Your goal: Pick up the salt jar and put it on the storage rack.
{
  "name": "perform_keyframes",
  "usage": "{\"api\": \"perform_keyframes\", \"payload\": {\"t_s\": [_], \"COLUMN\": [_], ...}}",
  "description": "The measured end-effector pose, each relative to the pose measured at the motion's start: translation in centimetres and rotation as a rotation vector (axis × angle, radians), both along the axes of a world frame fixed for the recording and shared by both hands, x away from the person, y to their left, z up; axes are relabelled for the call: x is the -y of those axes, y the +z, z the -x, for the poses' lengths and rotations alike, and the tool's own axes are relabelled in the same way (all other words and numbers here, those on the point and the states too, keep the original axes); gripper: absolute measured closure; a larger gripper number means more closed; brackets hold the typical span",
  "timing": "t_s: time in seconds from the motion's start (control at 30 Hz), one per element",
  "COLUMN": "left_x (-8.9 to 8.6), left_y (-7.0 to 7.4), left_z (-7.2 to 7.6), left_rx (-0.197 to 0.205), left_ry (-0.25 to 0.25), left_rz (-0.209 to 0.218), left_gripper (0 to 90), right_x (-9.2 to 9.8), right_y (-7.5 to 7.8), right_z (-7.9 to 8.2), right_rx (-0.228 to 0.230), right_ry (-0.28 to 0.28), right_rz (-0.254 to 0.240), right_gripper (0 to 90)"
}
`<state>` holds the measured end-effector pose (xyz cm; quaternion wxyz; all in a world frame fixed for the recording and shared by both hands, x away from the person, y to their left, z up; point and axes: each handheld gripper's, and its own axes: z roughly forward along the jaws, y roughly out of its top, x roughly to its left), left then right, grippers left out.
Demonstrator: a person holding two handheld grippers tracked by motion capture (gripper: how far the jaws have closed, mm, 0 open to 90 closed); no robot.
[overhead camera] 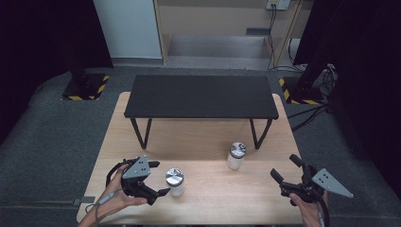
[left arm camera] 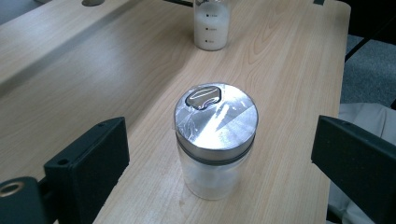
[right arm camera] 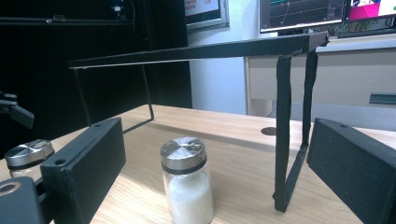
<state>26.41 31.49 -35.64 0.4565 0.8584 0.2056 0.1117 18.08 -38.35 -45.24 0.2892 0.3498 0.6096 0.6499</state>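
We judge the work to be at its approach stage: two lidded jars stand upright on the wooden table, and neither has been gripped or lifted. The near jar, a clear container with a silver lid, stands at the front left of the table, just beside the left gripper. In the left gripper view this jar sits between the two black jaws, which stand well apart; clear gaps show on both sides, so the pads do not touch the glass. We read this as the left gripper lined up around the jar with the closing still to come. The second jar, holding a white granular fill, stands near the right front leg of the black shelf, well apart from the first. The right gripper hovers at the front right of the table, with its jaws apart and empty. In the right gripper view the second jar stands ahead of those jaws, not yet between them, with a shelf leg just beside it. What remains, as far as we can judge: closing on each jar, lifting, and placing, probably on or under the shelf.
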Motion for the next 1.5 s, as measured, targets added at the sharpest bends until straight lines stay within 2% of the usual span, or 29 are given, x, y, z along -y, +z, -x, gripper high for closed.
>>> {"api": "perform_keyframes", "payload": {"t_s": [0.4,0.6,0.7,0.87,0.93,1.03,1.27,1.5], "left_x": [2.0,2.8,3.0,3.4,3.3,2.9,2.6,2.7], "left_y": [-1.4,-2.1,-2.4,-2.7,-2.8,-3.0,-3.3,-3.1], "left_z": [-1.3,-1.7,-2.0,-2.2,-2.2,-2.2,-2.3,-2.2], "left_rx": [-0.020,-0.014,-0.017,-0.009,0.007,0.025,0.018,0.019], "left_ry": [-0.015,-0.021,-0.020,-0.027,-0.044,-0.042,-0.036,-0.033], "left_rz": [-0.016,-0.025,-0.012,-0.017,-0.013,0.004,0.026,0.020], "left_gripper": [4.1,6.0,7.5,9.1,18.0,33.3,34.2,34.3], "right_x": [0.0,0.0,0.0,0.0,0.0,0.0,0.0,0.1], "right_y": [0.0,0.0,0.0,0.0,0.0,0.0,0.0,0.0], "right_z": [0.0,0.0,0.0,0.0,0.0,0.0,0.0,0.0], "right_rx": [-0.002,-0.001,-0.001,-0.001,-0.001,0.000,0.001,0.002], "right_ry": [0.002,0.003,0.002,0.004,0.005,0.005,0.005,0.005], "right_rz": [0.003,0.002,0.002,0.002,0.002,0.003,0.002,0.001], "right_gripper": [4.7,4.7,4.8,5.0,5.0,5.0,5.0,5.0]}}
